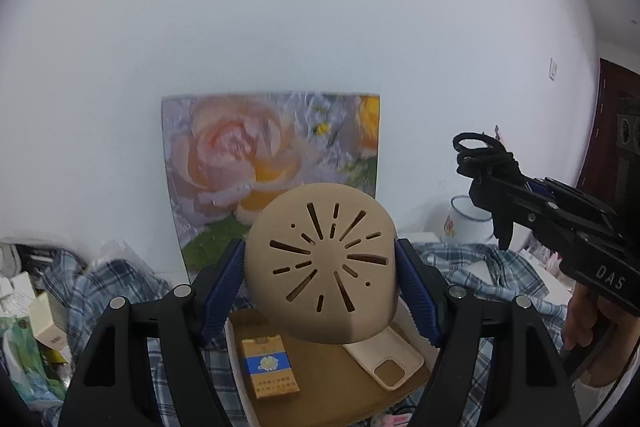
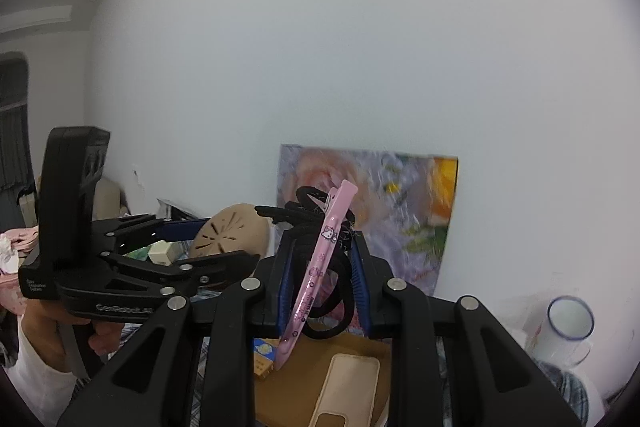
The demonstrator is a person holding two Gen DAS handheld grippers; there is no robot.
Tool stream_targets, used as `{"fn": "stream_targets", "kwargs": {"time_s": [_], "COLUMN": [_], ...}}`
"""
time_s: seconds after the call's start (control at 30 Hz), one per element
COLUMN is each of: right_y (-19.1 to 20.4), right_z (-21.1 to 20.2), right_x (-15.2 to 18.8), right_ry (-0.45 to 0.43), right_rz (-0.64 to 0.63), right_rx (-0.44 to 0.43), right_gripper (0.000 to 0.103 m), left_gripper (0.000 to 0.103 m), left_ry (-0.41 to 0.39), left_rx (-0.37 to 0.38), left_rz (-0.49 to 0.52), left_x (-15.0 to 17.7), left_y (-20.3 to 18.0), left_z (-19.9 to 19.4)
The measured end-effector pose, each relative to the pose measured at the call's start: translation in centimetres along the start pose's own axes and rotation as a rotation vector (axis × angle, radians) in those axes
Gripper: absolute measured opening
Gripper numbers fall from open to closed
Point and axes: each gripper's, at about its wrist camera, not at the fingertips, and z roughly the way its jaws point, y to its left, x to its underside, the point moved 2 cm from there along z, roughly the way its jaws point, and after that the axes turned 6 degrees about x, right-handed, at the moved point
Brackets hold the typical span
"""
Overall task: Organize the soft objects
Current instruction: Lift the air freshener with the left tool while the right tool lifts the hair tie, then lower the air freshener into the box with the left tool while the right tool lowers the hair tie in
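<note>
Home room, rose painting (image 1: 272, 171) against wall, plaid cloth (image 1: 112, 287), enamel mug (image 1: 466, 221)

Your left claw (image 1: 320, 267) has matt black plastic arms with bright metal pins, and its ribbed blue pads (image 1: 224, 283) look rubbery. Between them you hold a beige slotted dome (image 1: 320, 267), smooth and matt like soft silicone. Your right claw (image 2: 322, 275) pinches a glossy pink plastic hair clip (image 2: 320, 267) and fuzzy black elastic hair ties (image 2: 316, 223). Below, you see a matt brown tray (image 1: 332, 379) carrying a glossy cardboard cigarette pack (image 1: 270, 367) and a smooth cream phone case (image 1: 390, 359). Checked blue cloth (image 1: 104, 291) lies crumpled around it. The flower picture (image 1: 272, 163) is wrapped in crinkled shiny film.
</note>
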Motion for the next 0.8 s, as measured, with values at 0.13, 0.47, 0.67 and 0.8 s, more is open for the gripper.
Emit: {"fn": "stream_targets", "kwargs": {"time_s": [0.13, 0.47, 0.67, 0.8], "right_y": [-0.2, -0.9, -2.4, -4.0], "right_z": [1.8, 5.8, 7.7, 8.8], "right_x": [1.1, 3.8, 5.8, 7.3], "right_ry": [0.049, 0.164, 0.222, 0.261], "right_rz": [0.007, 0.026, 0.03, 0.061], "right_rx": [0.004, -0.005, 0.037, 0.052], "right_gripper": [0.025, 0.025, 0.025, 0.025], "left_gripper": [0.076, 0.076, 0.076, 0.076], "left_ry": [0.048, 0.152, 0.241, 0.283], "left_rx": [0.023, 0.035, 0.048, 0.042], "left_rz": [-0.018, -0.061, -0.084, -0.09], "left_x": [1.8, 5.0, 7.4, 8.6], "left_y": [0.8, 2.0, 2.4, 2.6], "left_z": [1.8, 5.8, 8.9, 10.2]}}
